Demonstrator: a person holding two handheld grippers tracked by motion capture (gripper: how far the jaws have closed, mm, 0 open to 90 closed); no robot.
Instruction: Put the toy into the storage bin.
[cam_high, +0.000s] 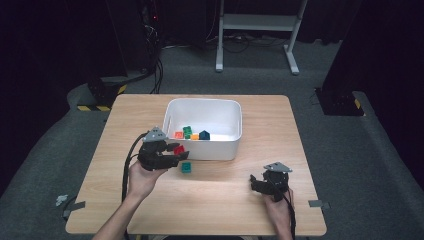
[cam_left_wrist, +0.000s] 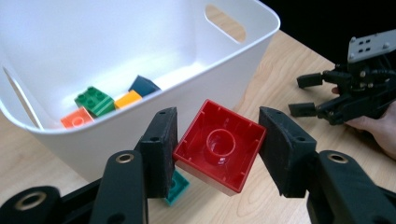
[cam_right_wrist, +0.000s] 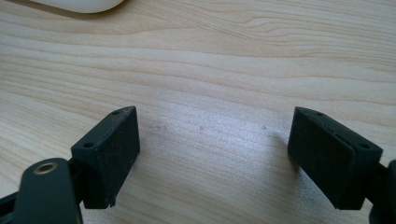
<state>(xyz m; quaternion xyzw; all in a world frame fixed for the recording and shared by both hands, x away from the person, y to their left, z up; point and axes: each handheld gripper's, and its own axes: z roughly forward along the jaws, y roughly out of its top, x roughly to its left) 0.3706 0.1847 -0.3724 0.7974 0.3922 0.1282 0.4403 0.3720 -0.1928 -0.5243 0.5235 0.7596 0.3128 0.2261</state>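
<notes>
Fingers (cam_left_wrist: 161, 149) of the left gripper (cam_left_wrist: 215, 150) clamp a red brick (cam_left_wrist: 219, 145) just outside the white bin (cam_left_wrist: 243, 60) wall. Right gripper (cam_right_wrist: 215, 154) fingers stand apart — bare table (cam_right_wrist: 210, 70) between them.

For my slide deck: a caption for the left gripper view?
Left gripper holds a red block before the white bin.

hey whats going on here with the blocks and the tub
A person holds the left gripper shut on a red plastic building block, just outside the white plastic tub. Four blocks already lie inside the tub. A teal block waits on the wooden table. The right gripper rests open above bare wood.
</notes>
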